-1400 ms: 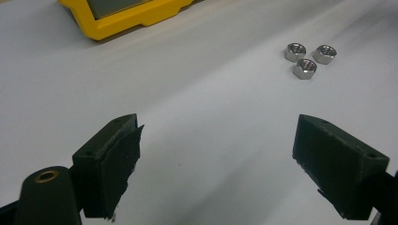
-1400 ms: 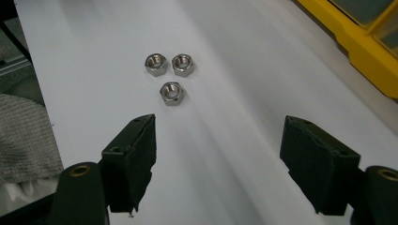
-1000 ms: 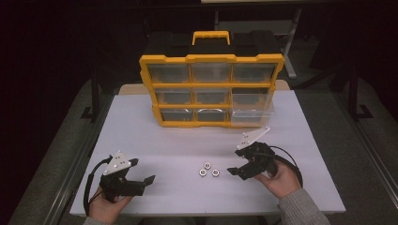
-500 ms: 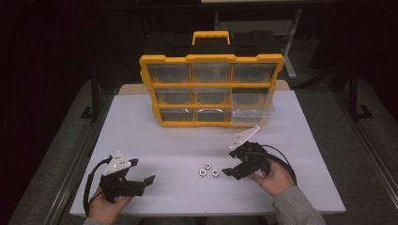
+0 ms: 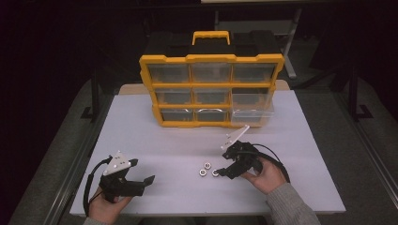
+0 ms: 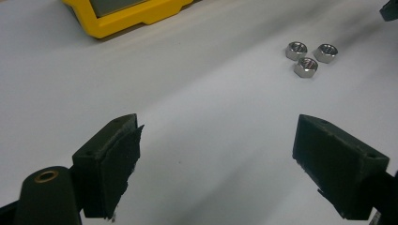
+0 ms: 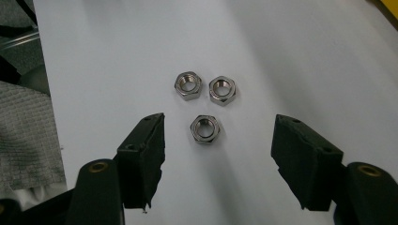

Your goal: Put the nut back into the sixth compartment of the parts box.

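High view first, reading everything from the yellow organizer that stands upright at the far middle of the white table: well in front of it and off to its left, near the table's near edge, the left gripper rests in the person's left hand, its jaws spread wide with nothing between them. In the left gripper view the two black jaws stand far apart over bare table, a corner of the organizer's yellow frame shows at the upper left, and the three nuts lie well beyond the jaw tips toward the upper right. Straight in front of the organizer's middle, well apart from it, those three steel hex nuts lie flat on the table in a tight cluster. Just to their right comes the right gripper, held in the right hand in front of the organizer's lower right drawer, a clear one that stands pulled out from the frame. Its jaws have just been closing yet remain spread apart; in the right gripper view the nearest nut lies between the two pads without touching either, and the other two nuts sit side by side just beyond it.
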{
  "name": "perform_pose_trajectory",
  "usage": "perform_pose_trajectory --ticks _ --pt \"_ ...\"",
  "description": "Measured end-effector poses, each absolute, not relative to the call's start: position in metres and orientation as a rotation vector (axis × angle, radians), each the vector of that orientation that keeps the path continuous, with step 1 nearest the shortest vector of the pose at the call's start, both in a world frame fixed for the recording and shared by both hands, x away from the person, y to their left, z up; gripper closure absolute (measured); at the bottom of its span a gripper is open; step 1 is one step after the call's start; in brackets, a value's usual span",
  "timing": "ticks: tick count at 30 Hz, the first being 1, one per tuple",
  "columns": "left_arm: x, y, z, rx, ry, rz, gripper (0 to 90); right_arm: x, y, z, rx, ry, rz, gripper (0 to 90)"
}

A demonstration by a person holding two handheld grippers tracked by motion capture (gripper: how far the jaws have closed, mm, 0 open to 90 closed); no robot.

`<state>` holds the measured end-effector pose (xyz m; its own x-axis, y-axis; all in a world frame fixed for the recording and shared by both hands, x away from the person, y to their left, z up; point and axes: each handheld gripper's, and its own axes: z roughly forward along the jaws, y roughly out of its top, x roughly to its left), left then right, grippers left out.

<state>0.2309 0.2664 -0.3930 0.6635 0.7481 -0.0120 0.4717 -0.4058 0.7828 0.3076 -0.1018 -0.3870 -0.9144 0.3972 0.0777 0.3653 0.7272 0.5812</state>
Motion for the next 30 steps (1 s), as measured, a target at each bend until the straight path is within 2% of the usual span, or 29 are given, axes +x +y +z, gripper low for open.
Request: perform_pose_trajectory --ticks 9,30 --pt "0.231 0.268 -0.393 2.084 0.943 0.437 14.7 0.312 -0.086 -0.399 0.609 2.925 0.902 40.6" --pt "0.231 0.267 -0.393 2.084 0.944 0.438 14.7 0.317 -0.068 -0.424 0.561 2.985 0.748 62.6"
